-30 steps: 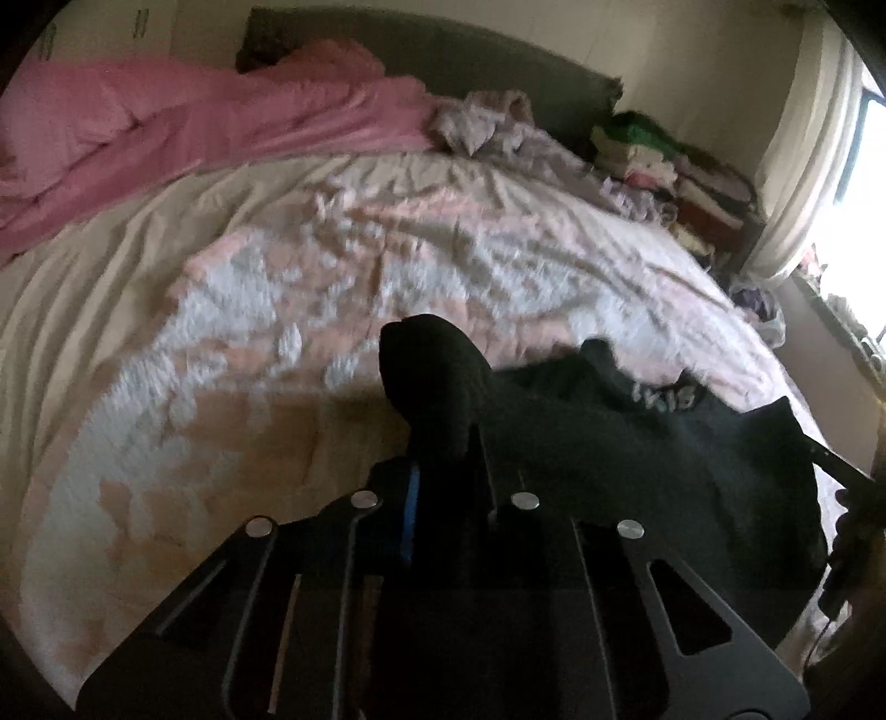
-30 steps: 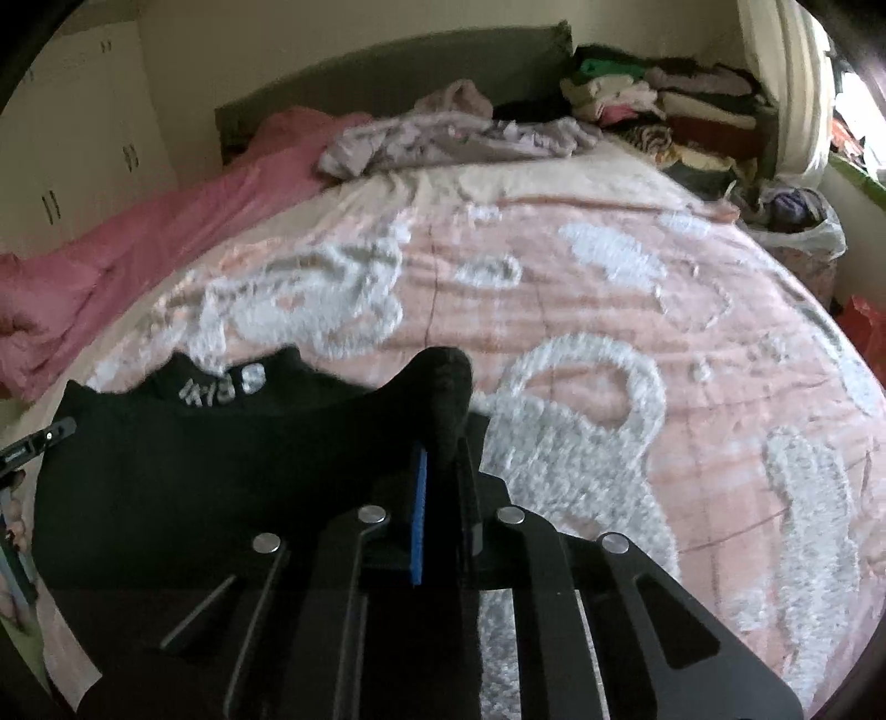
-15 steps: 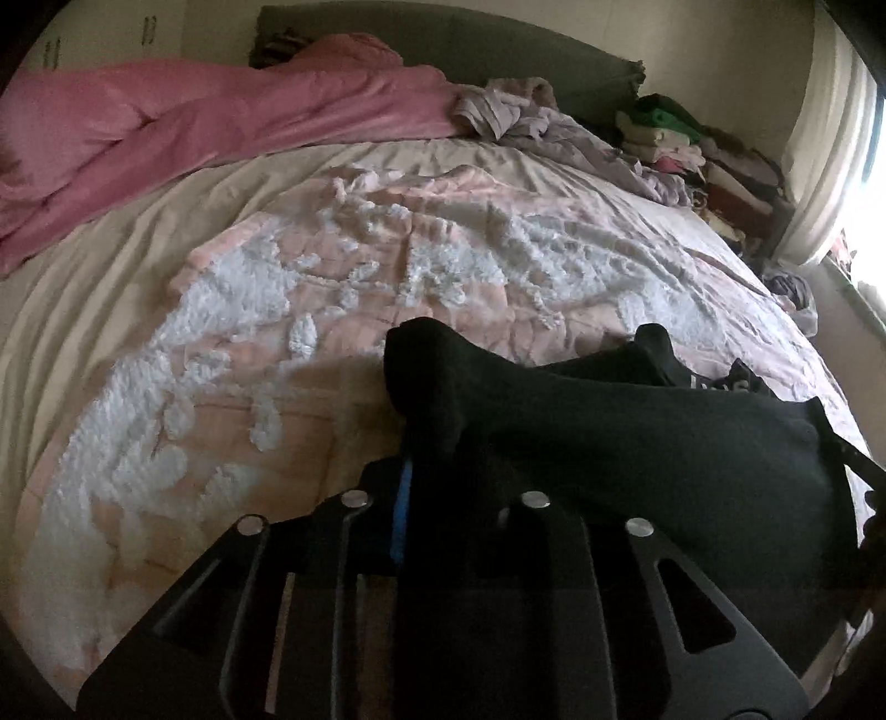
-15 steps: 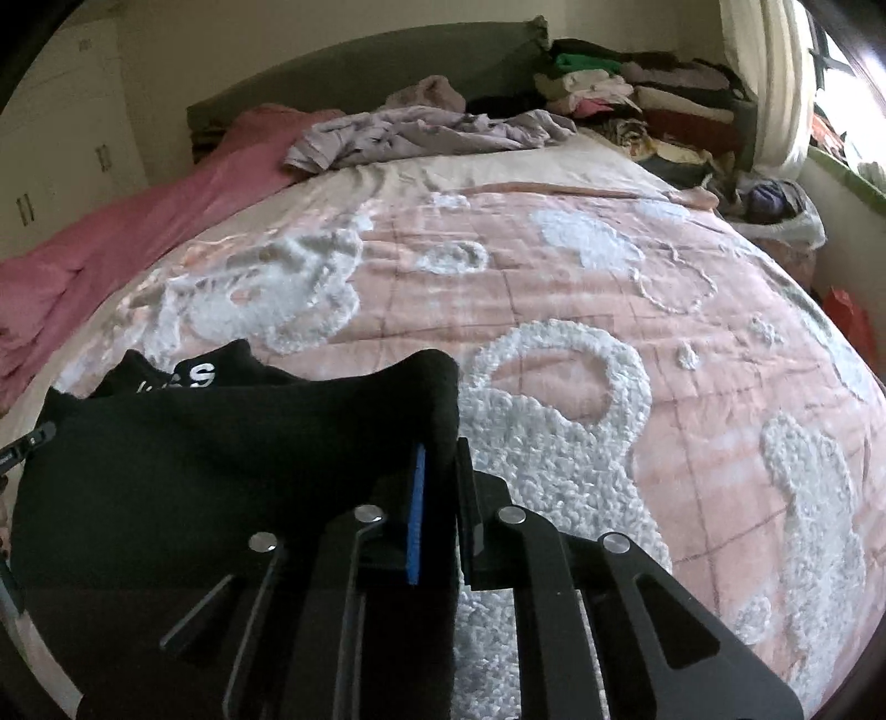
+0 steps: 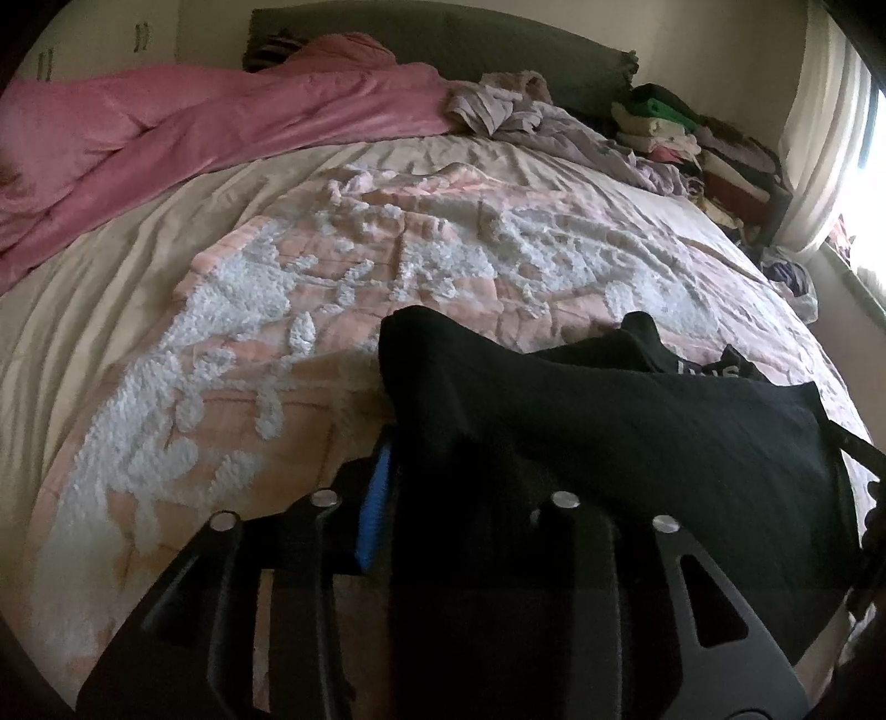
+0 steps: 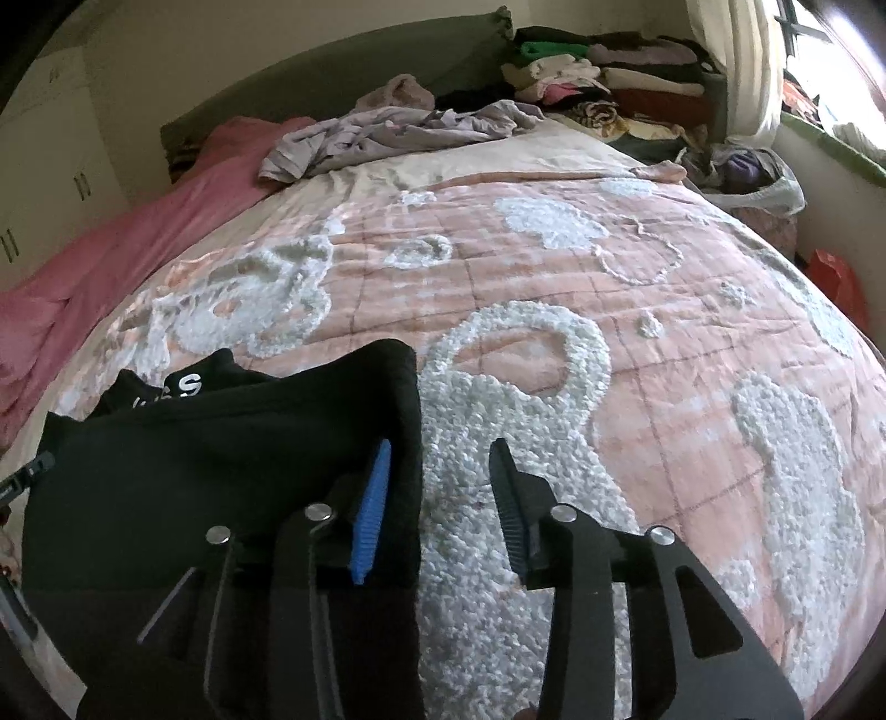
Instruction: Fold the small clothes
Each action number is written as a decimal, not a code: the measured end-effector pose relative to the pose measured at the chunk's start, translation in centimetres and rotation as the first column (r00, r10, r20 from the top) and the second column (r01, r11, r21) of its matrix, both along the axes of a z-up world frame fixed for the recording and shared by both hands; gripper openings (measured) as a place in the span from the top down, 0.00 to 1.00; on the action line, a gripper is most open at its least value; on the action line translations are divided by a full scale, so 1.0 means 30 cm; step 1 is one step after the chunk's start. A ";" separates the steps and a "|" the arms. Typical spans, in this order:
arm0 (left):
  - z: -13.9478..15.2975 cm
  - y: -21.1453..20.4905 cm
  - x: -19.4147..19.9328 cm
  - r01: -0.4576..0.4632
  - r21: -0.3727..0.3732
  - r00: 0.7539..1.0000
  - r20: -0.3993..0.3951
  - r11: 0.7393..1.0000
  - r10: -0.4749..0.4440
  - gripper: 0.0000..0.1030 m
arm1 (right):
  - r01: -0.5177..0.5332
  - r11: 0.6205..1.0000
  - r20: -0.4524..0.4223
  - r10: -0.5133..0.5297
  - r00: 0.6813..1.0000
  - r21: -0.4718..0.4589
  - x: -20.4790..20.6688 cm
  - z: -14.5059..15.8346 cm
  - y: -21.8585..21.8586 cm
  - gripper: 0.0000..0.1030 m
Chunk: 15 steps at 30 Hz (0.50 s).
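A black garment (image 5: 637,421) with white lettering at its collar (image 6: 185,385) lies on the pink and white tufted bedspread (image 5: 343,310). My left gripper (image 5: 443,443) is at its left corner. Its jaws are opening, and the cloth drapes loosely over them and hides the right finger. The blue pad (image 5: 374,504) shows bare. My right gripper (image 6: 440,443) is at the garment's (image 6: 221,443) right corner. Its jaws are opening too. The cloth leans on the blue-padded left finger (image 6: 371,504), and bedspread (image 6: 664,343) shows in the gap.
A crumpled pink duvet (image 5: 194,116) runs along the far left. Lilac clothes (image 6: 398,133) are heaped near the dark headboard (image 5: 498,39). Folded clothes (image 6: 609,72) are stacked at the far right, with a plastic bag (image 6: 758,177) by the bed's right edge.
Both grippers' jaws have come apart from the pinched corners. The garment has sunk and now rests spread on the bedspread.
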State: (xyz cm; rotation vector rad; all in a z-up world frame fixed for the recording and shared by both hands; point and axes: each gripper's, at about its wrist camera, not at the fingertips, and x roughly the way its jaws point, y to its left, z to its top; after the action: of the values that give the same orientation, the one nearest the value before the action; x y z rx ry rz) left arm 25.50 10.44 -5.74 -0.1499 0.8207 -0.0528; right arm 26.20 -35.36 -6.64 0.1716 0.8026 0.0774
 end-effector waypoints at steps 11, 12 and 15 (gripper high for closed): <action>0.062 -0.022 -0.053 0.021 -0.010 0.999 0.024 1.000 -0.021 0.60 | -0.005 1.000 0.078 0.005 0.997 0.001 -0.087 0.093 -0.002 0.45; 0.071 -0.023 -0.060 0.024 -0.013 0.999 0.029 1.000 -0.024 0.58 | -0.011 1.000 0.087 0.010 0.996 0.006 -0.101 0.103 0.001 0.43; 0.091 -0.021 -0.079 0.023 -0.017 0.999 0.040 1.000 -0.022 0.53 | -0.025 0.999 0.097 0.022 0.995 0.030 -0.128 0.121 0.004 0.41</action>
State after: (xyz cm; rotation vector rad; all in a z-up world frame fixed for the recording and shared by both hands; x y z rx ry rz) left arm 23.14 9.82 -3.00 -0.1558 0.7826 -0.0838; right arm 22.37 -35.25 -3.00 0.1869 0.7071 0.1196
